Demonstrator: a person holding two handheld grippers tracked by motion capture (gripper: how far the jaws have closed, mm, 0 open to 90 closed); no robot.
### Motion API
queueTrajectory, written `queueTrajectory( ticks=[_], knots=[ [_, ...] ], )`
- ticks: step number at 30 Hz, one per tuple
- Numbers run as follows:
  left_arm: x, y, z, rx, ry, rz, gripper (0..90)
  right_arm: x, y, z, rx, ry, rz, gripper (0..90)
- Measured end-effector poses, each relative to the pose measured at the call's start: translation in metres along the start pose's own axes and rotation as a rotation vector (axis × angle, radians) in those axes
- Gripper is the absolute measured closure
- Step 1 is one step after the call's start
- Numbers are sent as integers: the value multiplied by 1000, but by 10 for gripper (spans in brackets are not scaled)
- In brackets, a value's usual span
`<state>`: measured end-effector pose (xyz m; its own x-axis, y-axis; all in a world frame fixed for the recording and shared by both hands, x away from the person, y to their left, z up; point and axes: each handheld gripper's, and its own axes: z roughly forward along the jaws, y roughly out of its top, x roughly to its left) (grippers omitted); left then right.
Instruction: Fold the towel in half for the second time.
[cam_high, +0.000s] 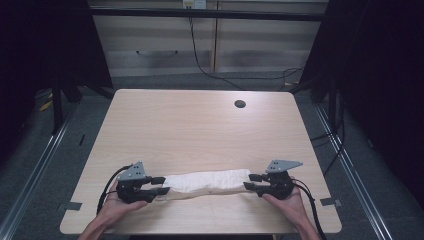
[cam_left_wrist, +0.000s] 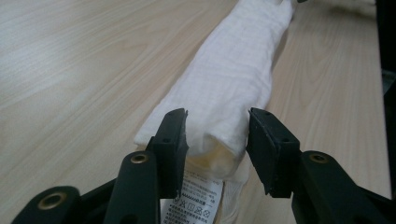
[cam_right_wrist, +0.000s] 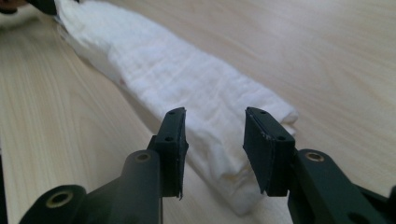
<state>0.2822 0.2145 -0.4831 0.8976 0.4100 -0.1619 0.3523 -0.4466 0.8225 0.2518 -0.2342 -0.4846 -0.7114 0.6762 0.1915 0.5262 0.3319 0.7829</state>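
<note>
The wooden surface (cam_high: 200, 130) carries my rolled white cloth (cam_high: 207, 182) along its near edge. I judge the rolling or folding largely done, with release or a final tuck left. My left gripper (cam_left_wrist: 215, 133) and right gripper (cam_right_wrist: 214, 133) straddle its ends, jaws parted, clamping nothing. A care label (cam_left_wrist: 189, 198) pokes out.

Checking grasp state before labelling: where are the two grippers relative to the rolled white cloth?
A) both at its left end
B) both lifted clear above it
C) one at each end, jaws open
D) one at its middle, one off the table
C: the left gripper and right gripper sit at opposite ends of the rolled white cloth, and each gripper view shows open jaws straddling an end.
</note>
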Motion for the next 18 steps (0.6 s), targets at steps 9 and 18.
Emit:
queueTrajectory(
  ticks=[9,18],
  knots=[
    [9,12,-6,-35,61,-73,395,-6,11,-10,-96,-67,54,521],
    [27,23,-23,-86,161,-188,342,-13,27,-28,-159,-206,103,437]
  ],
)
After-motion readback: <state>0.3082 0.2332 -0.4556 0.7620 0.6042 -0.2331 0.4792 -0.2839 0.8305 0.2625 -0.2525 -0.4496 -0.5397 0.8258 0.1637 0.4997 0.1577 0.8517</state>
